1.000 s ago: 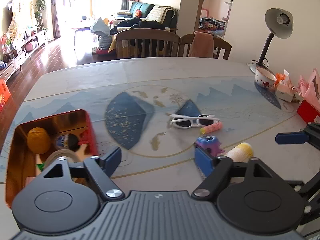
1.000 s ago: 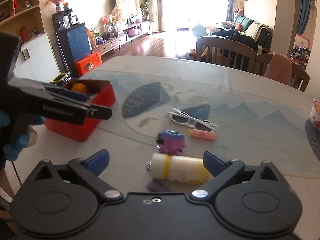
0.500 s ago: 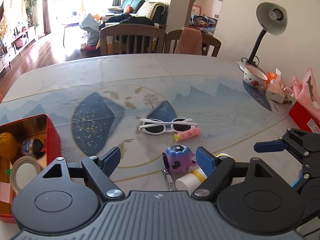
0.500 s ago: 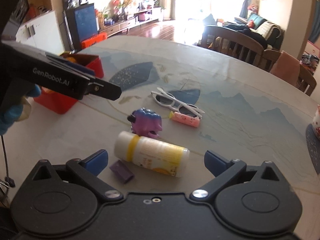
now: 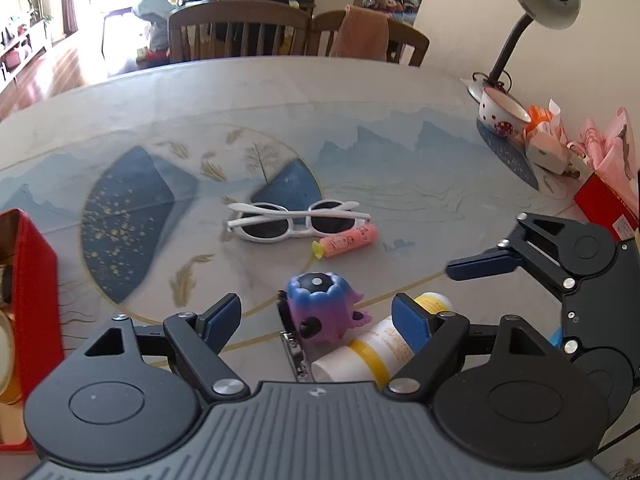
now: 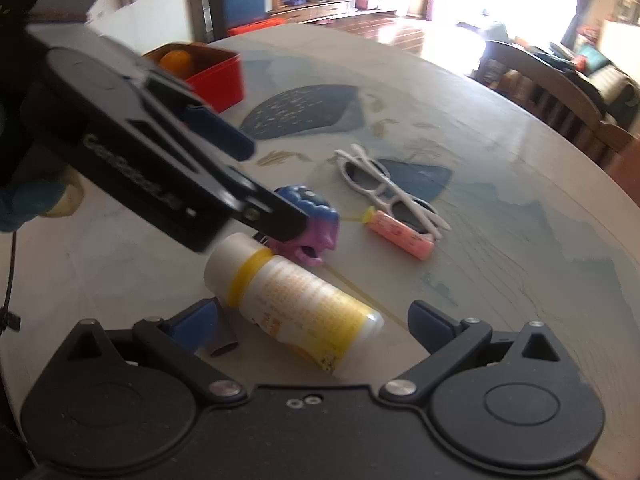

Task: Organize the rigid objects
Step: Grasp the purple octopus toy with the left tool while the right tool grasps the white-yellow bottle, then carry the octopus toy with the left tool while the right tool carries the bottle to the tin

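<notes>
A purple-and-blue toy (image 5: 322, 307) sits on the table between the open fingers of my left gripper (image 5: 318, 314), untouched; it also shows in the right wrist view (image 6: 316, 226). A white bottle with a yellow band (image 6: 294, 304) lies between the open fingers of my right gripper (image 6: 312, 326), and shows in the left wrist view (image 5: 374, 350). White sunglasses (image 5: 298, 222) and a pink tube (image 5: 346, 242) lie further out. A red box (image 5: 34, 280) with several items stands at the left, seen too in the right wrist view (image 6: 206, 74).
A nail clipper (image 5: 294, 354) lies by the toy and a small dark purple piece (image 6: 222, 330) by the bottle. A desk lamp (image 5: 536, 8), a spotted cup (image 5: 502, 114), packets and a red box (image 5: 606, 200) stand at the table's right edge. Chairs (image 5: 240, 30) are behind.
My left gripper swung right from the red box to the purple toy. My right gripper moved forward and down until the bottle lies between its fingers. Both stayed open.
</notes>
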A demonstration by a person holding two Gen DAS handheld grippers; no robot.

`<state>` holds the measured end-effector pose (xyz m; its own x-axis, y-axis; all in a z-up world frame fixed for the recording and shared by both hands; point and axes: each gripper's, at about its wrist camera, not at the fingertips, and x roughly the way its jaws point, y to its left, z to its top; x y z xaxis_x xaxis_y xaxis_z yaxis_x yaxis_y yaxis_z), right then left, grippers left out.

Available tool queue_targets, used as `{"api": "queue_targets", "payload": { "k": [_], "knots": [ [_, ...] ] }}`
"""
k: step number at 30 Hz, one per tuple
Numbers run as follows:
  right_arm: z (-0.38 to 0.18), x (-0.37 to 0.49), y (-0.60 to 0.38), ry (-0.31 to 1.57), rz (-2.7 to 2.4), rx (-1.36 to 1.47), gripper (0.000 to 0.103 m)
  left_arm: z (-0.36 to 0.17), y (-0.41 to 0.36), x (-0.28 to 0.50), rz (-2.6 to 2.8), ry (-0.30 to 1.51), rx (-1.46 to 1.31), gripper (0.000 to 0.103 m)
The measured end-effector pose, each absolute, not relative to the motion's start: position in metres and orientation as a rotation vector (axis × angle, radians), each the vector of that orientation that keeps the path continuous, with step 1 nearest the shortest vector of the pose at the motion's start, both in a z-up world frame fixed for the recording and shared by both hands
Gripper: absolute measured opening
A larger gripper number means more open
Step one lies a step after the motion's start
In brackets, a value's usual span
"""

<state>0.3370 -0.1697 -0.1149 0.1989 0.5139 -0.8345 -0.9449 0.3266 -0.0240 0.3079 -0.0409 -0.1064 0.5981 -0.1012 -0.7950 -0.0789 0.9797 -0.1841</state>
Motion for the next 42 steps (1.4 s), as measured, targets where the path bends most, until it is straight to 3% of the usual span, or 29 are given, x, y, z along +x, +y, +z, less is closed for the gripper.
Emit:
{"api": "queue_targets", "payload": {
  "k": [9, 14, 16, 21, 32, 42],
  "knots": [
    [-0.127, 0.343, -0.159, 0.873, 1.208, -0.678, 0.095, -0.123, -0.044, 0.331, -0.022, 0.988, -0.215, 0.082],
    [-0.129, 0.344, -0.164, 0.891, 1.22, -0.68, 0.08, -0.129, -0.044, 0.338, -0.026, 1.006, -0.214, 0.081],
    [-0.13, 0.343, -0.166, 0.898, 1.223, -0.691, 0.075, -0.13, -0.046, 0.34, -0.036, 1.012, -0.204, 0.07],
    [-0.132, 0.337, -0.17, 0.886, 1.222, -0.704, 0.066, -0.132, -0.047, 0.342, -0.036, 1.012, -0.187, 0.058],
    [-0.133, 0.322, -0.177, 0.852, 1.166, -0.71, 0.056, -0.127, -0.032, 0.337, -0.013, 0.996, -0.242, 0.057],
    [-0.127, 0.333, -0.183, 0.881, 1.001, -0.543, 0.046, -0.113, -0.008, 0.32, 0.05, 0.94, -0.322, 0.057]
  ]
}}
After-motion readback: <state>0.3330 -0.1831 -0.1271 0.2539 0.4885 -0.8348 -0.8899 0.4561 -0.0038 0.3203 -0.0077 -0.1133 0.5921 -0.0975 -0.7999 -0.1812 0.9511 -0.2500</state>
